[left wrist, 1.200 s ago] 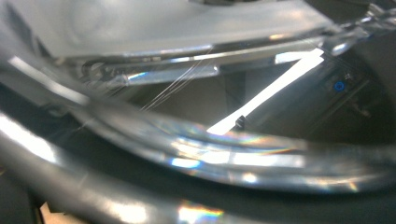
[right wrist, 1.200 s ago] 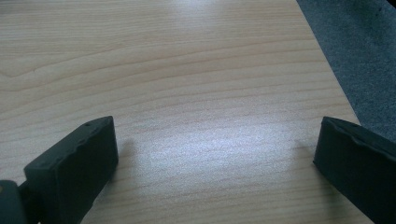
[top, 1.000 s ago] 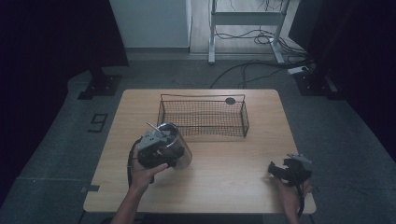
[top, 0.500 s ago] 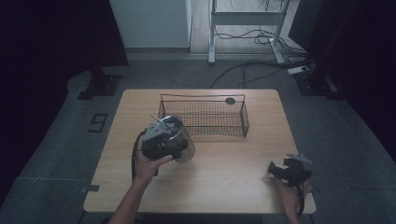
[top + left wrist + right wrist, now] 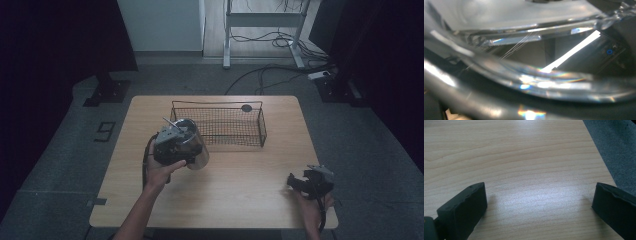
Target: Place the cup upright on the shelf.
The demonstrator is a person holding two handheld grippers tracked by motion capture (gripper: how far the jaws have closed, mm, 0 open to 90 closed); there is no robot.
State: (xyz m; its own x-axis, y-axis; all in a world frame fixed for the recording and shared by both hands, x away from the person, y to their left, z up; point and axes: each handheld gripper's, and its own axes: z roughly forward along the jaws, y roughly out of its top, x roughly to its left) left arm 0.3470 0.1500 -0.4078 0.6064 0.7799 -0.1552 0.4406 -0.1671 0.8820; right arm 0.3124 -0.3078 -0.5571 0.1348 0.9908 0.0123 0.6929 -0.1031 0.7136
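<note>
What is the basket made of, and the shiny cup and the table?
The basket looks like thin dark metal wire: you see through its mesh. The cup seems clear glass or plastic; it glints. The table looks like pale wood, with grain lines.

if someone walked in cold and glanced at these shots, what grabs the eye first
First the clear glass jar held up by the left tongs above the table's left half, just in front of the black wire basket that stands at the far middle. In the left gripper view its shiny curved glass sits right against the lens. Next, the right tongs at the near right corner, jaws wide apart over bare wood.
</note>
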